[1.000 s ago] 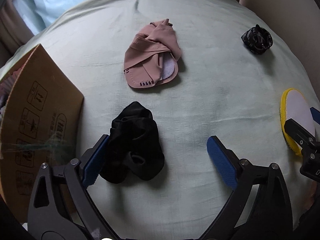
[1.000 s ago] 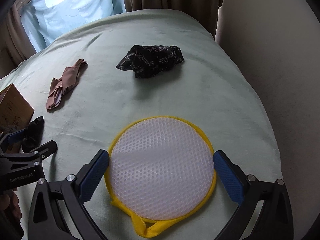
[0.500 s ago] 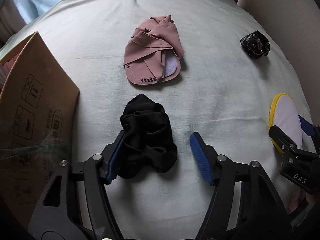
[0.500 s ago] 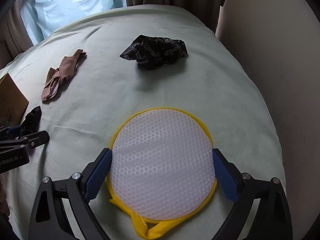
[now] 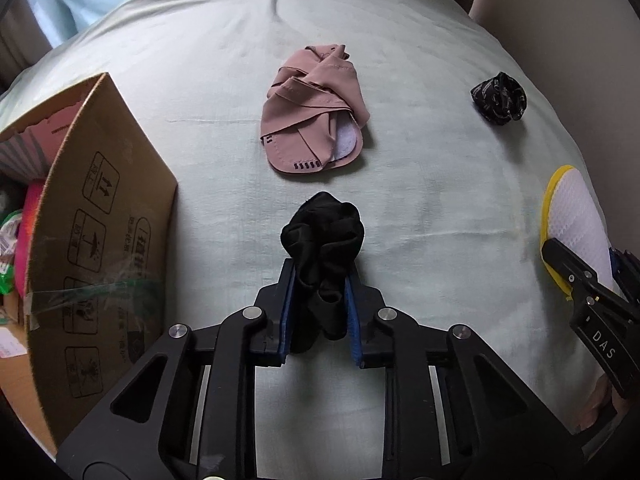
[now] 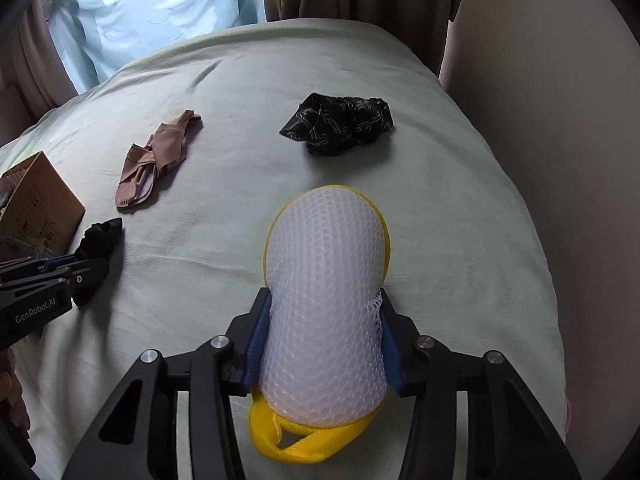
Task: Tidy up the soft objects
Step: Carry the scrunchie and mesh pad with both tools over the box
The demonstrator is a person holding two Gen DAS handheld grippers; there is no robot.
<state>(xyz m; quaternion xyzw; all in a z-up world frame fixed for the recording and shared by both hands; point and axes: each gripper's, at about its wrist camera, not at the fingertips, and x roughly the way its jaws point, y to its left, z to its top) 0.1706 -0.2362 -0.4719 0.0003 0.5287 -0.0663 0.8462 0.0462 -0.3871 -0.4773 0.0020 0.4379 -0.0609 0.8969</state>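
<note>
- The crumpled black fabric piece was clamped between the nearly closed blue pads of the left gripper, just right of the brown cardboard box on the pale green bedsheet.
- The round white mesh pouch with yellow trim was squeezed into a bulge by the narrowed right gripper, well right of the box.
- The pink folded cloth was seen beyond the black piece, farther from the box.
- The dark patterned bundle was seen far right of the box.

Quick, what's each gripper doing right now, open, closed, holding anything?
Left gripper: closed on the black sock.
Right gripper: closed on the white mesh pad, squeezing it narrow.
</note>
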